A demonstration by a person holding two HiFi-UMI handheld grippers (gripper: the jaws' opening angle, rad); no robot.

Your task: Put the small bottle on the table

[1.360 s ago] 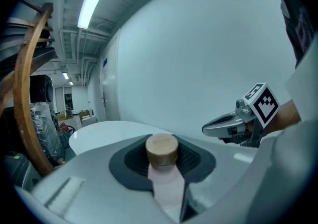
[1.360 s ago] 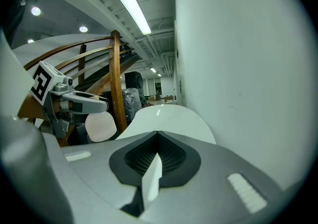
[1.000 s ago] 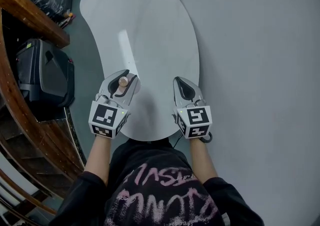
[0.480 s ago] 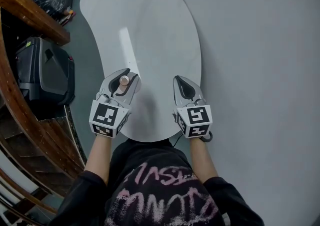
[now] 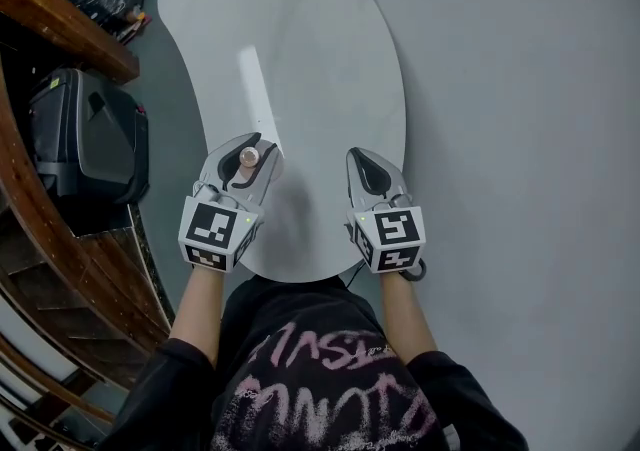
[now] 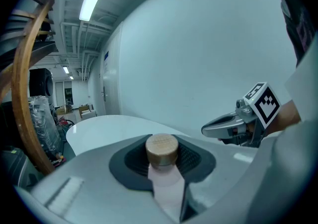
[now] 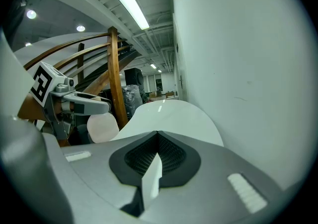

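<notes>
Left tool: my left gripper (image 5: pixel 243 165) is pinching the small bottle (image 5: pixel 247 158) just below its wooden cap (image 6: pixel 161 148). The jaws press on the pale neck from both sides.

Right tool: my right gripper (image 5: pixel 367 175) has its jaws pressed together with nothing between them. It hangs at 3 o'clock from the left one, well apart, over the near end of the table (image 5: pixel 300 59).

Bottle location: in the head view, the bottle sits over the white tabletop at about 7 o'clock, close to its left edge. It is upright, cap uppermost. The right gripper view shows its rounded pale body (image 7: pixel 103 127) hanging below my left jaws.

Contact with table: I cannot tell whether the base touches the top. No view shows the gap.

Step in hand: I judge this to be the placing step. The bottle is gripped and positioned over the table, but not yet released.

Next move: shift toward 1 o'clock, away from the edge. Lower straight down until the base bears flat. Spread the left jaws only then. Withdraw toward 6 o'clock without brushing the cap.

Caution: the floor and a dark case (image 5: pixel 85 149) lie beyond the edge at 9 o'clock, so a release near the rim risks a fall.
</notes>
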